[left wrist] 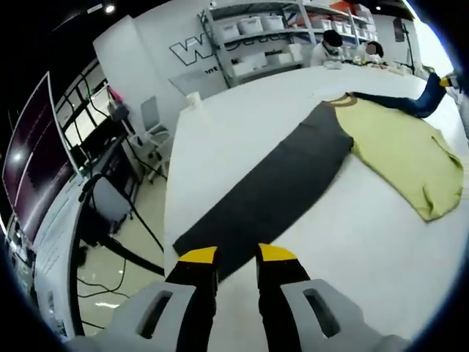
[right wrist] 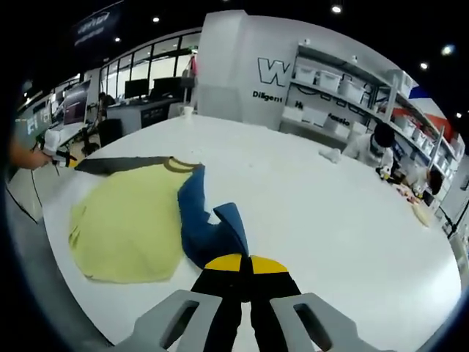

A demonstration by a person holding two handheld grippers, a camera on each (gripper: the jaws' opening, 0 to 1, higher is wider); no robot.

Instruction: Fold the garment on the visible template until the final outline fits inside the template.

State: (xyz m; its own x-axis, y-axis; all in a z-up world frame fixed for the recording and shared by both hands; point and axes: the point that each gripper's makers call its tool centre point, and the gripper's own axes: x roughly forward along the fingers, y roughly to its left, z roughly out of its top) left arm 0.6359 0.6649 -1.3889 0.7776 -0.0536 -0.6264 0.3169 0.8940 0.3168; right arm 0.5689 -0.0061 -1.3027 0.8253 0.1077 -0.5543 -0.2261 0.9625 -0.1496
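Note:
A yellow shirt [left wrist: 403, 150] with blue sleeves lies flat on the white table [left wrist: 344, 242]. Its left edge overlaps a long dark grey template mat [left wrist: 271, 183]. My left gripper [left wrist: 238, 257] is open at the mat's near corner, nothing between its fingers. In the right gripper view the yellow shirt [right wrist: 132, 220] spreads to the left, and one blue sleeve [right wrist: 209, 224] is drawn up off the table. My right gripper [right wrist: 245, 262] is shut on that sleeve's end. The grey mat [right wrist: 121, 163] shows as a strip beyond the shirt. The left gripper [right wrist: 53, 150] shows far left, the right gripper [left wrist: 445, 82] far right.
Two people [left wrist: 330, 48] sit at the table's far end, in front of shelves with white bins [left wrist: 253, 26]. A paper cup [left wrist: 193, 99] stands near the table's edge. Chairs [left wrist: 110, 205] and desks lie beyond that edge. Small items [right wrist: 330, 155] rest on the table.

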